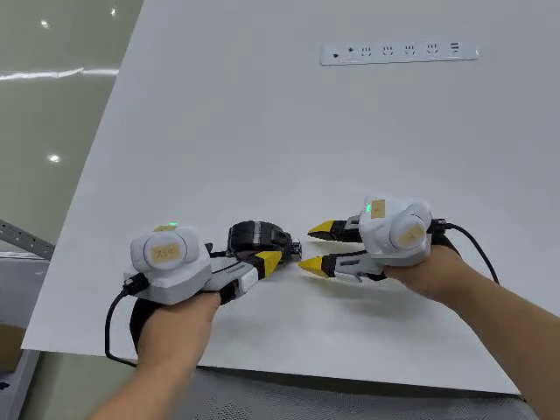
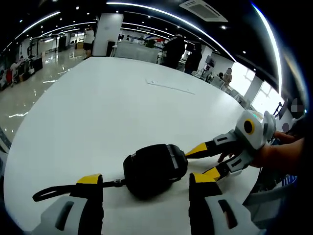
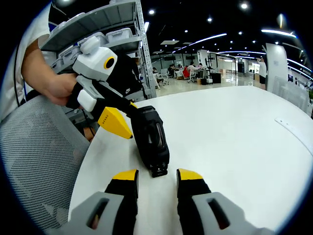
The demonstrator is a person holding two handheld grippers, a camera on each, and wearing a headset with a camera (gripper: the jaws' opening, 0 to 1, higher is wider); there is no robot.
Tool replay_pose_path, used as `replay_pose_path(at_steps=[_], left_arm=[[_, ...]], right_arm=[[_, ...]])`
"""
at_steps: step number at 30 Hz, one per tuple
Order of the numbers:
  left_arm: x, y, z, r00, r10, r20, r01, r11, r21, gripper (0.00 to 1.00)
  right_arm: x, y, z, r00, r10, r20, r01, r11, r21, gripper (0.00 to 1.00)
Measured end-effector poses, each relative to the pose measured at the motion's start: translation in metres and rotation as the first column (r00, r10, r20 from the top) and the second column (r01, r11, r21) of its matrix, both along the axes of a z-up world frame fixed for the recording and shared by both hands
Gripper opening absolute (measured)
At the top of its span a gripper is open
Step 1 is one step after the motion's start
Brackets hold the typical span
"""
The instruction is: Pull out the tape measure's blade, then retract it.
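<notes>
The black tape measure [image 1: 256, 238] lay at lower centre of the head view on the white table [image 1: 262, 131], flanked by the spread left gripper [image 1: 267, 261], just ahead of the spread right gripper [image 1: 315, 248].

Head view: tape measure [image 1: 256, 236] half covered – its lower part sits behind a yellow jaw tip of the left tongs [image 2: 146, 179]. Their other jaw is hidden behind the case, so can't tell if it touches. Blade end too small to make out.

Right gripper view: that far jaw is behind the case here too. Right tongs [image 3: 156, 175] cut off by bottom edge.

Left gripper view: own jaws cut off at bottom, and strap [image 2: 54, 192] passes behind one jaw.

Power strip [image 1: 398, 52] – sockets too small to tell type. Desk [image 1: 262, 131] cut off at top & right edges. People [image 2: 183, 49] in bkgd small, blurred.
</notes>
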State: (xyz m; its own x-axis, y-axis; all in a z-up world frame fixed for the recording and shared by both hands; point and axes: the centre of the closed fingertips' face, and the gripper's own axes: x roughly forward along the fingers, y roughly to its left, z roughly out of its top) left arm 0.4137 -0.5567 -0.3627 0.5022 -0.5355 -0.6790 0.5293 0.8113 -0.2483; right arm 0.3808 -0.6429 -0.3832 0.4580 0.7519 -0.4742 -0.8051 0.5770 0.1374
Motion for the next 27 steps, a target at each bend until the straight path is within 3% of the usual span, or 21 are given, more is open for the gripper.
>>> replay_pose_path(at_steps=[10,19,24,27], left_arm=[[0.001,0.008,0.016,0.998,-0.048,0.036,0.048,0.999,-0.012,0.71],[0.002,0.022,0.018,0.995,-0.082,0.049,0.083,0.997,-0.011,0.71],[0.000,0.029,0.020,0.993,-0.100,0.060,0.101,0.995,-0.008,0.72],[-0.002,0.031,0.023,0.989,-0.125,0.074,0.125,0.992,0.007,0.72]], right_arm=[[-0.005,-0.021,0.012,0.997,-0.074,-0.020,0.074,0.997,-0.005,0.33],[-0.016,-0.041,0.020,0.990,-0.137,-0.026,0.136,0.990,-0.019,0.35],[-0.026,-0.058,0.026,0.981,-0.194,-0.032,0.193,0.981,-0.014,0.37],[-0.037,-0.066,0.025,0.980,-0.195,-0.032,0.194,0.980,-0.040,0.37]])
